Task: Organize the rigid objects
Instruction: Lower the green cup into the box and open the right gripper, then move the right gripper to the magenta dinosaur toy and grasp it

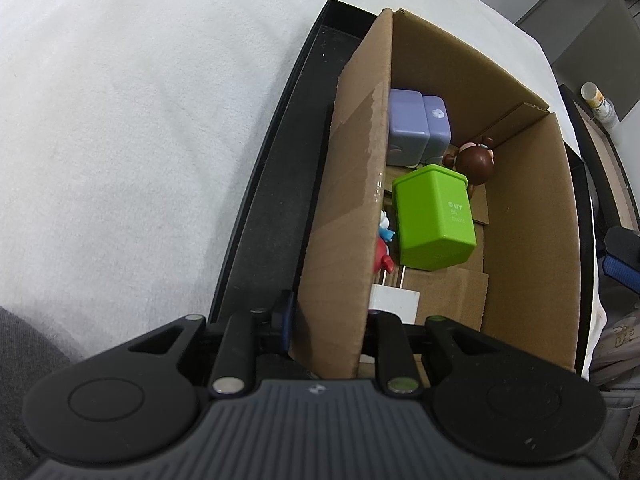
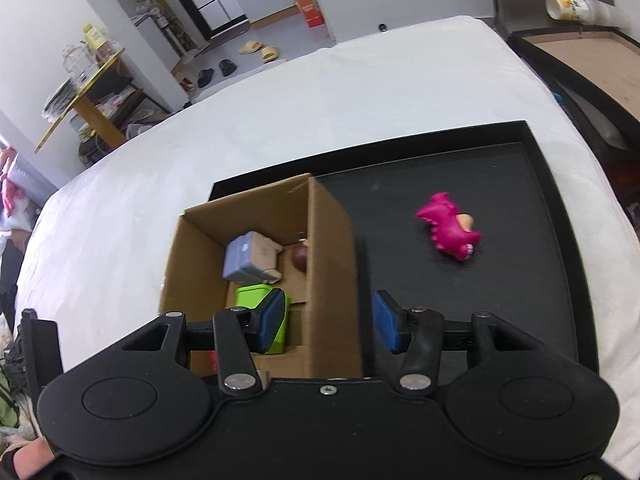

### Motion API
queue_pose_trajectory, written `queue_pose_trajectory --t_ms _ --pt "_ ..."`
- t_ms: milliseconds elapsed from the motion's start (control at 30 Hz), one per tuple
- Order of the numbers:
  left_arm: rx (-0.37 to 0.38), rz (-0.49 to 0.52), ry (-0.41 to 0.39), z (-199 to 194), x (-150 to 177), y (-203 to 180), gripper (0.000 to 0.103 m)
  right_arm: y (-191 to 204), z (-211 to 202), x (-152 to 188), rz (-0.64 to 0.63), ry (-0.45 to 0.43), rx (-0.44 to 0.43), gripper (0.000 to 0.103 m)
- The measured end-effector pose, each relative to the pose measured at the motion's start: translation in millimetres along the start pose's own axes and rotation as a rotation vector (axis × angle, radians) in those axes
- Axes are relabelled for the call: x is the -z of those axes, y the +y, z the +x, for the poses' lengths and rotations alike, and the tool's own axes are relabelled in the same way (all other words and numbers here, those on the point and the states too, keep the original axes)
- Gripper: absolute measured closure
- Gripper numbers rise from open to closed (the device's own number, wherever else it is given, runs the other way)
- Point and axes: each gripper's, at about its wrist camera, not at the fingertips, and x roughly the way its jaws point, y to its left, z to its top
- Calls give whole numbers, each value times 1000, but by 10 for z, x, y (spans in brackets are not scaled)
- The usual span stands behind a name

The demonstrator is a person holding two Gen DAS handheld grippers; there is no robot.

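One toy [image 2: 448, 230] left on the tray [image 2: 560, 240] — rest are boxed.
Looks light, hard, slick; I'd pinch its body. Right gripper [image 2: 330, 326] open astride the box [image 2: 332, 280] wall; left gripper [image 1: 326, 328] seems clamped on the other wall.

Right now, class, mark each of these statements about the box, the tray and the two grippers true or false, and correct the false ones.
1. The pink dinosaur toy lies inside the cardboard box. False: it lies on the black tray, outside the box.
2. The green block is inside the box. True.
3. The right gripper grips the pink toy. False: it is open, one finger on each side of a box wall.
4. The left gripper straddles a box wall. True.
5. The box stands on bare white cloth. False: it stands on the tray.
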Motion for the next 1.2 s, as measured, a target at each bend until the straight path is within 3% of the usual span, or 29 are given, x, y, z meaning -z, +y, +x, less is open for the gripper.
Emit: queue_pose_trajectory --t_ms 433,900,1200 --pt "-22 -3 4 -4 -8 -33 82 -504 195 -23 24 -1 77 47" --pt "-48 -9 4 -2 -6 -59 83 -851 557 -173 13 15 98 29" --pt "-65 -8 4 -8 -6 -86 83 -940 827 -237 -49 15 114 29"
